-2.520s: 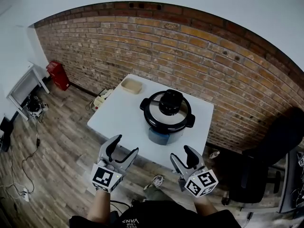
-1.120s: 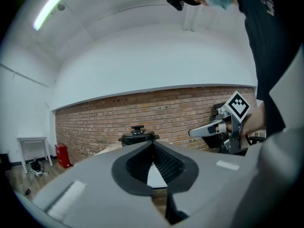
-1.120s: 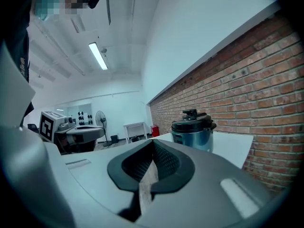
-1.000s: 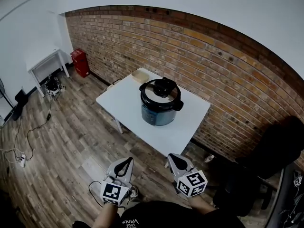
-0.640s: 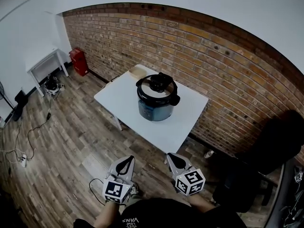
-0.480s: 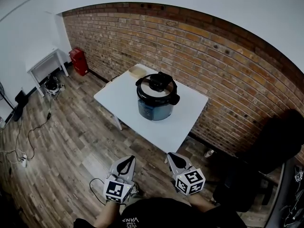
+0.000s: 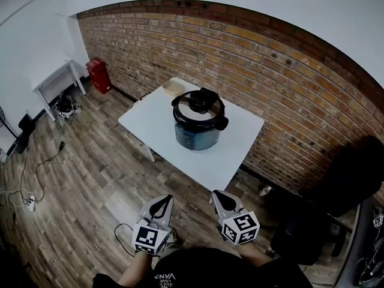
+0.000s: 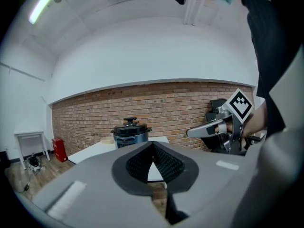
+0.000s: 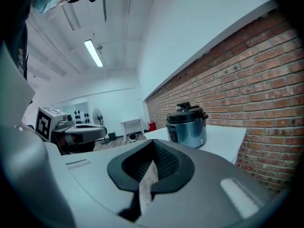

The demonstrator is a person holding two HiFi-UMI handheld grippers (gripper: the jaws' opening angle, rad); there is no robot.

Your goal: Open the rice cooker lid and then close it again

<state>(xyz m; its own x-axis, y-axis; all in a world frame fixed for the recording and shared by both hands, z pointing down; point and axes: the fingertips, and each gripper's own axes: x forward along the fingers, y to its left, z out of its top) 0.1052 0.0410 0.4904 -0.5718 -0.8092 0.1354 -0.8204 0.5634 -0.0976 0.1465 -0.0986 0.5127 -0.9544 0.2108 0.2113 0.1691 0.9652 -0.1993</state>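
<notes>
Stance: we stand on the wood floor [image 7: 78,161], well apart from the tabletop [image 7: 153,122]; nothing of the task is within reach from here.
Rice cooker: the rice cooker [image 7: 200,126] sits upright near the middle of the tabletop, close to the brick wall [image 7: 282,95]. We judge that a central spot keeps it steady when the lid swings.
Lid: the lid [image 7: 199,105] lies down on the pot with its black knob on top. It looks shut, though the latch is too small to read.
Left tongs: the left tongs [image 7: 161,204] are pressed together with nothing between the pads, held low near the body and pointing toward the cooker.
Right tongs: the right tongs [image 7: 220,197] are likewise closed and empty, just beside the left pair and roughly level.
Why so held: we read this as a rest pose; closed, empty tongs carried close to the body suit standing off, not handling.
Stage: the lid is down and both tongs are away from it, so the task is either not begun or finished; we cannot tell which.
Other: a shallow beige tray [image 7: 175,87] lies behind the cooker, apart from it.
</notes>
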